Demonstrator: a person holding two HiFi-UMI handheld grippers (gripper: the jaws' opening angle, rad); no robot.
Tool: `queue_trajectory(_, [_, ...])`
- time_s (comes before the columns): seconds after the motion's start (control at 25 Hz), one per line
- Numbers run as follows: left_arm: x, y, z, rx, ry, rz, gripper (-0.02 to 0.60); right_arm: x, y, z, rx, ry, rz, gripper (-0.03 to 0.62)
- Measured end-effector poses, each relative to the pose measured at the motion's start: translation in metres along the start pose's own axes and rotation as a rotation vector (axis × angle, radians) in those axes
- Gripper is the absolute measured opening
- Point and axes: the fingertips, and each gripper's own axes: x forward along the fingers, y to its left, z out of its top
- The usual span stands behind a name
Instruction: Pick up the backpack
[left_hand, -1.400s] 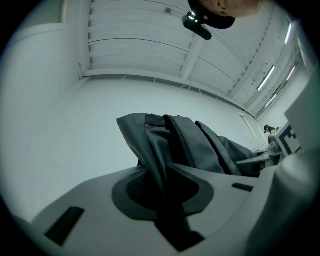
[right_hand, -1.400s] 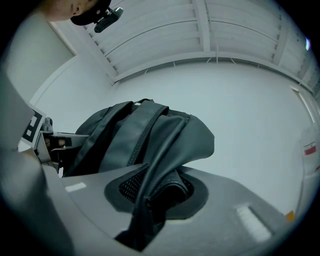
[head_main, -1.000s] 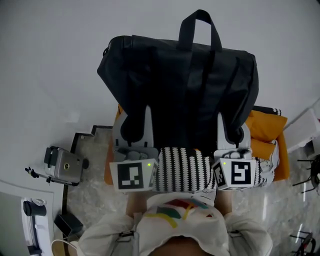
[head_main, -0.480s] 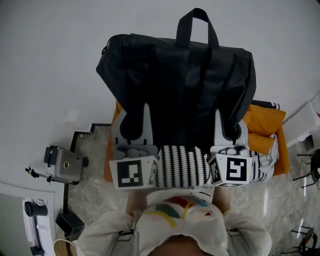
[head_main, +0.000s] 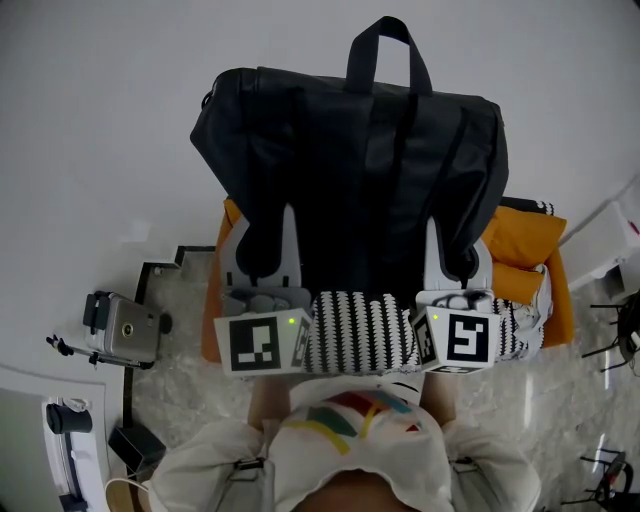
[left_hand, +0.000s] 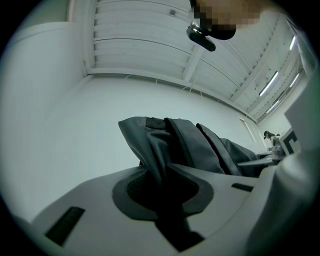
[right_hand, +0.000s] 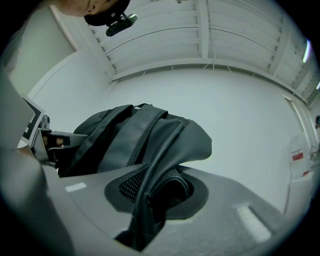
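Observation:
A black backpack (head_main: 350, 160) hangs in the air in front of me, its straps toward me and its top handle (head_main: 388, 50) pointing away. My left gripper (head_main: 262, 258) is shut on the fabric at the backpack's lower left corner (left_hand: 165, 165). At the lower right corner (right_hand: 155, 185), my right gripper (head_main: 458, 262) is shut on a fold with a zip edge. Both grippers point slightly upward. In the left gripper view the backpack (left_hand: 190, 145) spreads to the right; in the right gripper view it (right_hand: 135, 140) spreads to the left.
Under the backpack is an orange seat (head_main: 530, 260) with a black-and-white patterned cloth (head_main: 360, 330). A small camera on a stand (head_main: 125, 330) sits on the floor at the left. A white wall (head_main: 100, 120) fills the background.
Both grippers and the backpack they hold have shifted slightly toward the left in the head view. The grips look the same.

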Motion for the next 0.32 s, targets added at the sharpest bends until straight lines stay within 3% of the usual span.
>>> queue_trajectory(0.32, [0.003,-0.006,0.005,0.003,-0.008,-0.014,0.075,-0.001,-0.005,0.003,-0.003,-0.015,0.001,0.089])
